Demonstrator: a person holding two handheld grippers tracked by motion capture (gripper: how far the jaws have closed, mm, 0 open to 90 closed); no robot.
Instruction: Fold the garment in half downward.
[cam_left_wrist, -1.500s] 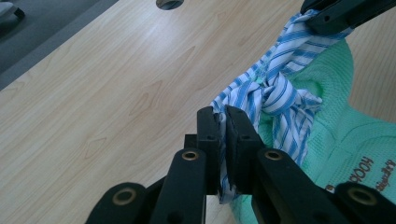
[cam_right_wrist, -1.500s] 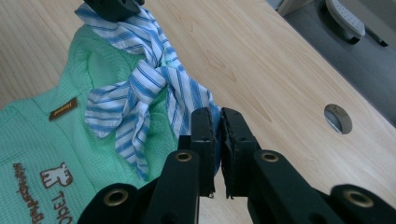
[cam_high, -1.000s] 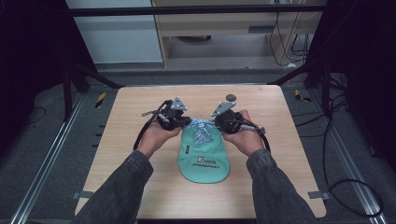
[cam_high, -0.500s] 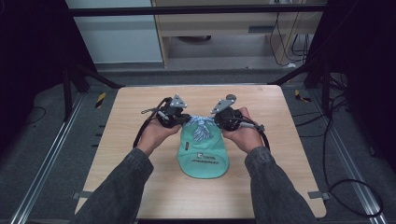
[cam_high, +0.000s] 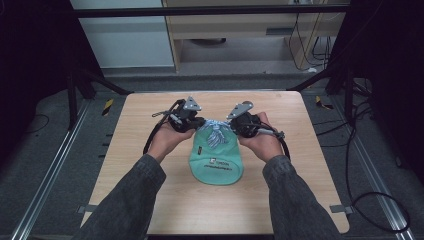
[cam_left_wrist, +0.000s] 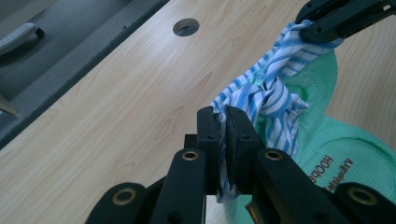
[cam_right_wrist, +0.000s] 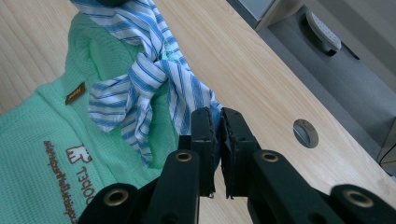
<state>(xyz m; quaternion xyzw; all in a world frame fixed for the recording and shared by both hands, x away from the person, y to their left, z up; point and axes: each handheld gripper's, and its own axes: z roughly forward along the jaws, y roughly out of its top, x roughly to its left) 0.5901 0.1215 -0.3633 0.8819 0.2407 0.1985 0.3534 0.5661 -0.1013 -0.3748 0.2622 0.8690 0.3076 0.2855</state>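
jaws: my left gripper (cam_left_wrist: 223, 122) and right gripper (cam_right_wrist: 217, 122) both pinch striped cloth (cam_high: 216, 131) | green pouch (cam_high: 216, 164) lies centre frame on table (cam_high: 150, 150), cloth at its upper end

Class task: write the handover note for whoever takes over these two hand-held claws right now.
Left claw: shut on the striped tie at one end.
Right claw: shut on the tie's other end.
The tie is knotted at the neck of the green garment, which lies flat mid-table.
Done: both ends gripped, knot formed.
Left: probably tighten or undo the knot; which one is unclear.
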